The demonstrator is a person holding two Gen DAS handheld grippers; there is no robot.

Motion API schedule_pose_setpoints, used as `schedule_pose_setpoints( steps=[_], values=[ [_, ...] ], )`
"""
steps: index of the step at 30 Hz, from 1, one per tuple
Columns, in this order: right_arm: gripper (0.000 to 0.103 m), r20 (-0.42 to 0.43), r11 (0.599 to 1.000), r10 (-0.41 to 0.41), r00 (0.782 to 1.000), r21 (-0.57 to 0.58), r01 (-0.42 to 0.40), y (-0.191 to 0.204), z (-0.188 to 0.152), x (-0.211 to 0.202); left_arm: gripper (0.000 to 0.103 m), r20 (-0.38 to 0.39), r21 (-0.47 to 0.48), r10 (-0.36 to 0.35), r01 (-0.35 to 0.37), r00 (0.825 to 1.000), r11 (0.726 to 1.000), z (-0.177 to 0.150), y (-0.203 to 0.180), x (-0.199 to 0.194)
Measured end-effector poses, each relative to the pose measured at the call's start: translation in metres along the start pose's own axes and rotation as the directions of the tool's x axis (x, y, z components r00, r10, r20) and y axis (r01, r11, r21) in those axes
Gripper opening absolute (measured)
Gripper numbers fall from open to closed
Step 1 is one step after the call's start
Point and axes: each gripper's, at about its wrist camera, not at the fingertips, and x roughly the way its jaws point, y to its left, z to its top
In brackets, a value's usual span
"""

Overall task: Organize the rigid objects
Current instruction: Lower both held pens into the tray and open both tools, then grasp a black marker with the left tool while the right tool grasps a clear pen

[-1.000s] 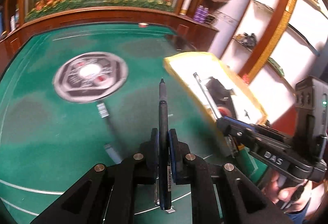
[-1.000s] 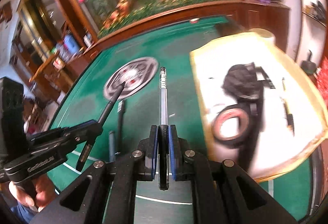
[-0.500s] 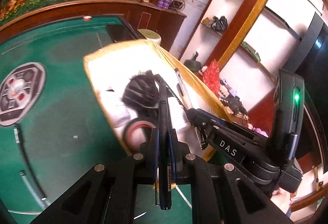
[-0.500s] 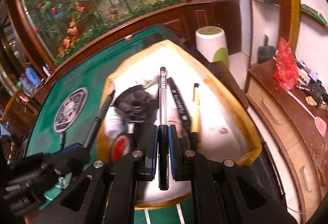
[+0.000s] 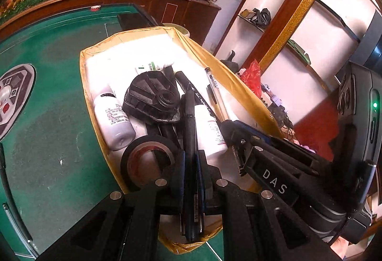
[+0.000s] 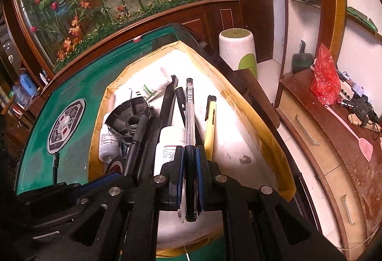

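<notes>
A green tabletop [image 5: 52, 141] carries a yellow-lined box [image 5: 238, 84] at its right edge, crowded with a black moulded part [image 5: 152, 98], white bottles [image 5: 112, 117], a roll of black tape [image 5: 148, 160] and a yellow pen [image 6: 211, 122]. Over the box, the left hand-held gripper [image 5: 191, 179] is clamped tight on a black pen [image 5: 189, 132] pointing to the far side; just to its right, the right hand-held gripper [image 6: 191, 165] pinches a clear pen [image 6: 190, 112] the same way.

Red plastic bag [image 6: 325, 75], pink swatter [image 6: 351, 128], white stool [image 6: 237, 47]
</notes>
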Motion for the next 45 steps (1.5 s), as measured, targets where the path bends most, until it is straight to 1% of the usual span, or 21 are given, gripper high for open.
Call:
schedule_pose_setpoints(
  steps=[5, 7, 9, 10, 14, 17, 20, 22, 28, 29, 30, 32, 36, 38, 40, 42, 44, 45],
  values=[
    [0.010, 0.003, 1.000, -0.001, 1.000, 0.015, 0.001, -0.001, -0.001, -0.002, 0.009, -0.005, -0.004, -0.021, 0.021, 1.000, 1.000, -0.002, 0.002, -0.002],
    [0.010, 0.007, 1.000, 0.000, 1.000, 0.023, 0.000, -0.003, -0.002, -0.005, 0.015, -0.010, -0.009, -0.035, 0.035, 0.999, 0.999, -0.002, 0.002, -0.003],
    [0.011, 0.013, 1.000, -0.002, 1.000, 0.029, 0.002, -0.004, -0.002, -0.009, 0.023, -0.005, -0.010, -0.038, 0.038, 0.999, 0.999, -0.003, 0.001, -0.005],
    [0.011, 0.019, 0.999, -0.004, 1.000, 0.034, 0.003, -0.005, -0.003, -0.011, 0.024, -0.002, -0.006, -0.039, 0.039, 0.999, 0.999, -0.004, 0.000, -0.006],
    [0.011, 0.041, 0.999, -0.005, 0.999, 0.043, 0.003, -0.005, -0.003, -0.024, 0.025, 0.002, 0.003, -0.060, 0.060, 0.998, 0.998, -0.007, -0.003, -0.016],
    [0.011, 0.059, 0.999, 0.007, 0.998, 0.038, -0.010, 0.000, -0.004, -0.034, 0.025, 0.014, 0.018, -0.065, 0.065, 0.998, 0.998, -0.010, -0.005, -0.027],
    [0.013, 0.076, 0.999, 0.028, 0.997, 0.028, -0.030, 0.008, -0.007, -0.045, 0.025, 0.023, 0.013, -0.073, 0.072, 0.997, 0.997, -0.014, -0.001, -0.037],
    [0.018, 0.086, 0.999, 0.041, 0.995, 0.012, -0.042, 0.016, -0.009, -0.051, 0.025, 0.029, -0.001, -0.076, 0.076, 0.997, 0.997, -0.017, 0.005, -0.045],
    [0.019, 0.089, 0.995, 0.089, 0.992, -0.052, -0.085, 0.047, -0.017, -0.060, 0.025, 0.074, -0.034, -0.077, 0.080, 0.994, 0.996, -0.029, 0.028, -0.080],
    [0.019, 0.088, 0.994, 0.093, 0.992, -0.061, -0.088, 0.051, -0.019, -0.061, 0.028, 0.086, -0.040, -0.070, 0.074, 0.994, 0.996, -0.034, 0.036, -0.088],
    [0.019, 0.086, 0.993, 0.099, 0.991, -0.073, -0.093, 0.057, -0.020, -0.061, 0.033, 0.091, -0.045, -0.067, 0.071, 0.994, 0.996, -0.037, 0.041, -0.094],
    [0.019, 0.076, 0.989, 0.113, 0.991, -0.101, -0.106, 0.070, -0.024, -0.061, 0.035, 0.108, -0.067, -0.048, 0.056, 0.993, 0.996, -0.046, 0.058, -0.105],
    [0.023, 0.036, 0.977, 0.150, 0.988, -0.162, -0.142, 0.097, -0.035, -0.055, 0.035, 0.121, -0.145, 0.001, 0.017, 0.993, 0.989, -0.057, 0.104, -0.122],
    [0.023, 0.004, 0.966, 0.176, 0.984, -0.191, -0.172, 0.111, -0.041, -0.050, 0.035, 0.131, -0.199, 0.041, -0.014, 0.991, 0.980, -0.060, 0.131, -0.129],
    [0.024, -0.046, 0.952, 0.210, 0.977, -0.218, -0.215, 0.126, -0.050, -0.044, 0.035, 0.128, -0.249, 0.085, -0.051, 0.988, 0.967, -0.059, 0.157, -0.134],
    [0.024, -0.105, 0.930, 0.243, 0.964, -0.258, -0.262, 0.143, -0.061, -0.038, 0.035, 0.114, -0.309, 0.124, -0.084, 0.986, 0.947, -0.056, 0.187, -0.135],
    [0.024, -0.186, 0.894, 0.290, 0.939, -0.299, -0.335, 0.163, -0.077, -0.032, 0.036, 0.102, -0.346, 0.154, -0.110, 0.983, 0.932, -0.052, 0.208, -0.132],
    [0.024, -0.228, 0.873, 0.316, 0.921, -0.310, -0.376, 0.173, -0.085, -0.028, 0.036, 0.087, -0.351, 0.162, -0.122, 0.983, 0.929, -0.050, 0.215, -0.128]
  ],
)
